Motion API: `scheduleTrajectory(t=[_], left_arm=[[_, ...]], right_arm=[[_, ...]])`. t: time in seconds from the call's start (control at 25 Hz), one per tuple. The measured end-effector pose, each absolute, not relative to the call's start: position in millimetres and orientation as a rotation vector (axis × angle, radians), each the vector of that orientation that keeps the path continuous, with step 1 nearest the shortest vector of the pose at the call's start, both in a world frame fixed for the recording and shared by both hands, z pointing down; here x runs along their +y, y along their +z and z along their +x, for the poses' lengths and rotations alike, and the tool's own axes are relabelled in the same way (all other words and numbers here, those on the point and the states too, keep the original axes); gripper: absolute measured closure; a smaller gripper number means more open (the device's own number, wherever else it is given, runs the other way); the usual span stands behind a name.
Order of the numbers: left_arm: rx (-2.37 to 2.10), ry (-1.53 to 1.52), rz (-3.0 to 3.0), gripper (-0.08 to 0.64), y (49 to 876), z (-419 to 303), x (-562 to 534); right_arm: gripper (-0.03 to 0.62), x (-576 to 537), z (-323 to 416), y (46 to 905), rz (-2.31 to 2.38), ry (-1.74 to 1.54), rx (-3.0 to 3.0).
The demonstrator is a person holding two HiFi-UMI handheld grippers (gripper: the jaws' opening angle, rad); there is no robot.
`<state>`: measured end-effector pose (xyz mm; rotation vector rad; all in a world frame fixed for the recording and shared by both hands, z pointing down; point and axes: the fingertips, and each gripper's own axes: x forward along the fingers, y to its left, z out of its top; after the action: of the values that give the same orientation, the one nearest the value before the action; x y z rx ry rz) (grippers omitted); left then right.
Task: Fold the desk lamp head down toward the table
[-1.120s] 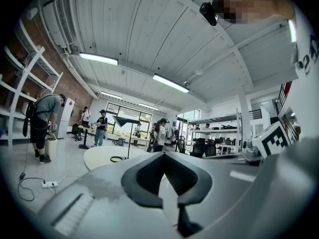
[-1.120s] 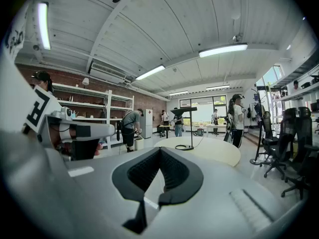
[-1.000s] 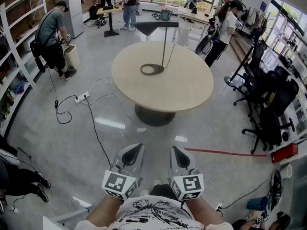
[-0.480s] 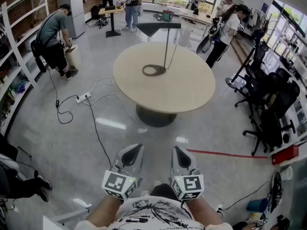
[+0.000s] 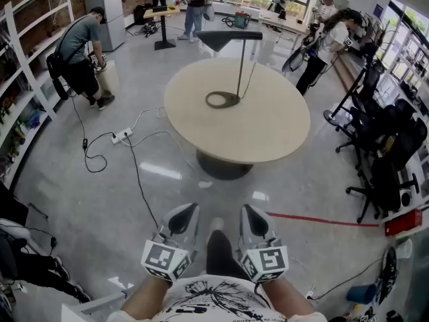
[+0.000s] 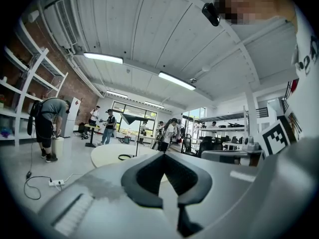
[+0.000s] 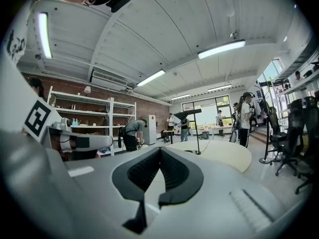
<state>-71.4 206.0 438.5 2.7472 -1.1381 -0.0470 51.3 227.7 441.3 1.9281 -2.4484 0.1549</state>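
Observation:
A black desk lamp stands on the round beige table (image 5: 268, 133), far ahead of me. Its flat head (image 5: 226, 39) is raised level on a thin upright pole (image 5: 241, 69) above a ring base (image 5: 222, 100). My left gripper (image 5: 188, 213) and right gripper (image 5: 248, 213) are held low near my body, over the floor and well short of the table. Both are shut with nothing in them. In the left gripper view the lamp head (image 6: 131, 118) shows beyond my left gripper (image 6: 163, 154). The right gripper view shows the lamp head (image 7: 187, 114) past my right gripper (image 7: 159, 149).
A power strip (image 5: 119, 137) and black cables lie on the floor left of the table. Office chairs (image 5: 385, 156) crowd the right side. A red tape line (image 5: 322, 219) crosses the floor. Shelves (image 5: 27, 66) line the left wall; several people stand beyond the table.
The table and lamp have drawn slightly nearer and shifted right in the head view. A leg now shows between the grippers. Both grippers keep their pose.

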Motion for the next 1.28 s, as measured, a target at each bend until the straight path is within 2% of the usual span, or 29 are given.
scheduleTrajectory(t=[0.32,0.92,1.28], left_arm=[[-1.189,-0.015,2.722,0.555,445.2,-64.5,135.6],[-1.226,0.002,2.764,0.555,424.8,-6.6,-80.8],[-1.267,0.011,2.778,0.555,414.8,6.1,-155.4]], right_arm=[[0.583,147.9,67.6,448.5,1.918,0.176,-2.454],[0.583,-80.5,118.0,436.3,1.868,0.158,-2.448],[0.583,-156.3,140.0,429.7,1.888,0.176,-2.453]])
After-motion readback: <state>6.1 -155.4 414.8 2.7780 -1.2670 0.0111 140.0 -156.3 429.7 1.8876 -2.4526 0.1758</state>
